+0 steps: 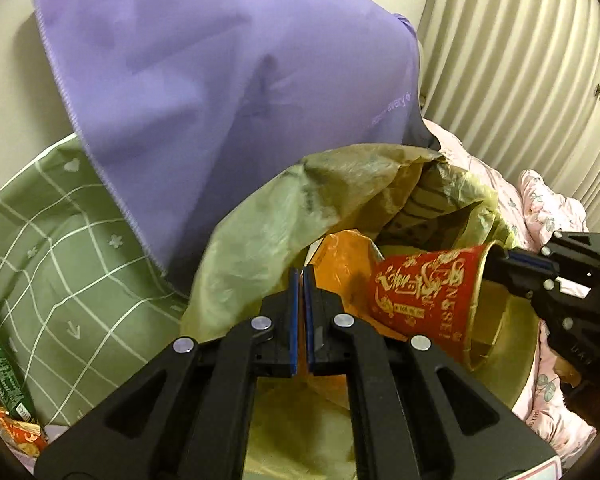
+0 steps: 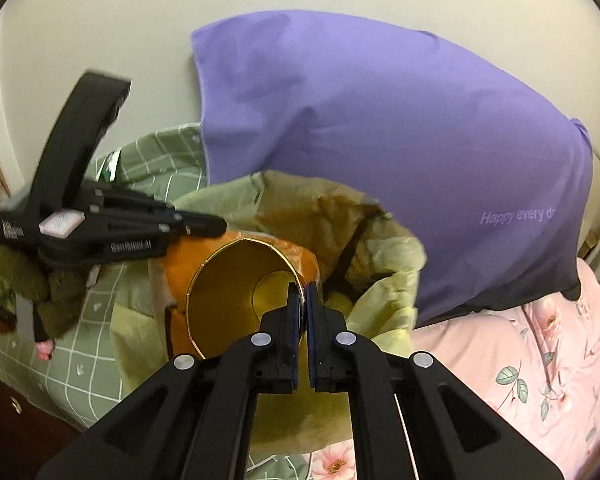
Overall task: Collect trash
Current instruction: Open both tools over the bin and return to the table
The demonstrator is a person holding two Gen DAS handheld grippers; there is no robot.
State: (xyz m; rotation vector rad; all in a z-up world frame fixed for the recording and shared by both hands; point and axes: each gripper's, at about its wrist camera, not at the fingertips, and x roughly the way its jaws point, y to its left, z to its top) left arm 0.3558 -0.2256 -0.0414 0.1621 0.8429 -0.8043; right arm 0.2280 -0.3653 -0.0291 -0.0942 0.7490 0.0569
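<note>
- Dropping the cup into the bag is the step judged to be in hand; items run from largest to smallest.
- Purple pillow (image 2: pixel 380 152): stands beyond both sets of fingers against the wall, behind the bag; keep the cup clear of it.
- Bed (image 1: pixel 60 240): green checked sheet to the left of the left fingers, pink floral quilt to the right of the right ones; it carries the bag.
- Yellow-green trash bag (image 1: pixel 268 220): mouth gapes just ahead of the right fingers, an orange bag (image 2: pixel 180 264) visible inside. Best practice: keep this mouth held wide until the cup is released.
- Red paper cup (image 1: pixel 424 296): gold-lined, lying on its side over the bag mouth, base toward the left fingers. Advance it base-first, deep past the rim, before letting go.
- Right gripper (image 2: pixel 303 312): fingers pinched closed on the cup's gold rim.
- Left gripper (image 1: pixel 301 300): fingers closed on the bag's film, apparently holding its near edge.
</note>
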